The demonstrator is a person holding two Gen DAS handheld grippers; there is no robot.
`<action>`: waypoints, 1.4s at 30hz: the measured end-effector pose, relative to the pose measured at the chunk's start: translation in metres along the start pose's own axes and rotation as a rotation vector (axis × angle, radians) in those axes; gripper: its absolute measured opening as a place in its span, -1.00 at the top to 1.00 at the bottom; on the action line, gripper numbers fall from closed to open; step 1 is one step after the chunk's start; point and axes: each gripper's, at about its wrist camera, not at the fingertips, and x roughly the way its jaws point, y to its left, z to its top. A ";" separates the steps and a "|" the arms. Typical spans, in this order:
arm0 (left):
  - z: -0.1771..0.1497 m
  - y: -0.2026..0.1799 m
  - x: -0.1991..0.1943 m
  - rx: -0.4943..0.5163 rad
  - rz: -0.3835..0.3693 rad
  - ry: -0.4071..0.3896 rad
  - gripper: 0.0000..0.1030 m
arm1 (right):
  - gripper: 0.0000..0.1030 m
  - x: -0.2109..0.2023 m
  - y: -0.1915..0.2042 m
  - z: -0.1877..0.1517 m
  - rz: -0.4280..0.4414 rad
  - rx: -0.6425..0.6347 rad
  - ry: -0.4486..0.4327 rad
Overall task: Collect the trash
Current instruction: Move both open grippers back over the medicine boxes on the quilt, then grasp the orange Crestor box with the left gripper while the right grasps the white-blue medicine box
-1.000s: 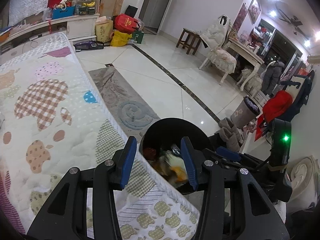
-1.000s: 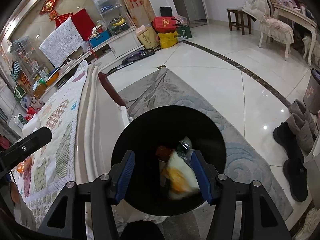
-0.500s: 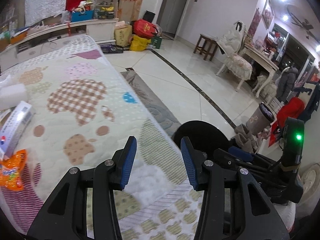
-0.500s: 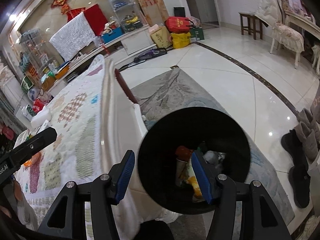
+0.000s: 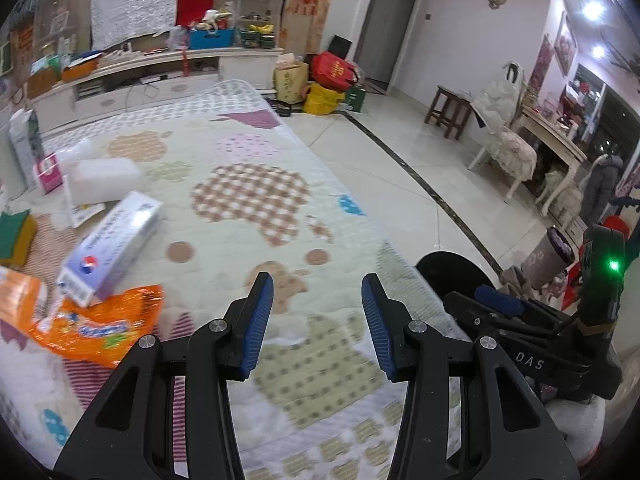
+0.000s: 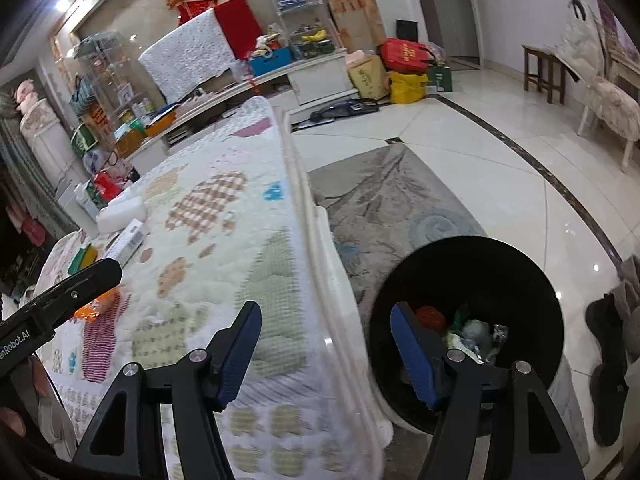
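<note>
Your left gripper (image 5: 317, 322) has swung from the black bin (image 6: 500, 264) to the quilt (image 5: 248, 184); your right gripper (image 6: 326, 350), emptied of wrapper, jaws opening, follows.

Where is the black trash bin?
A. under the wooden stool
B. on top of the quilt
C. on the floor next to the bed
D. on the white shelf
C: the bin stands on the floor rug, right beside the bed's edge, with trash inside it.
</note>
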 end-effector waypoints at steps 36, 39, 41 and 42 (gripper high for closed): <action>-0.054 0.271 -0.058 -0.337 0.236 0.136 0.14 | -0.35 0.074 0.185 0.001 0.244 -0.269 0.151; -0.064 0.280 -0.079 -0.359 0.226 0.111 0.14 | -0.41 0.083 0.203 0.007 0.260 -0.277 0.161; -0.065 0.281 -0.091 -0.371 0.223 0.094 0.14 | -0.45 0.090 0.217 0.013 0.262 -0.276 0.168; -0.066 0.283 -0.097 -0.381 0.218 0.084 0.14 | -0.50 0.094 0.223 0.017 0.263 -0.272 0.172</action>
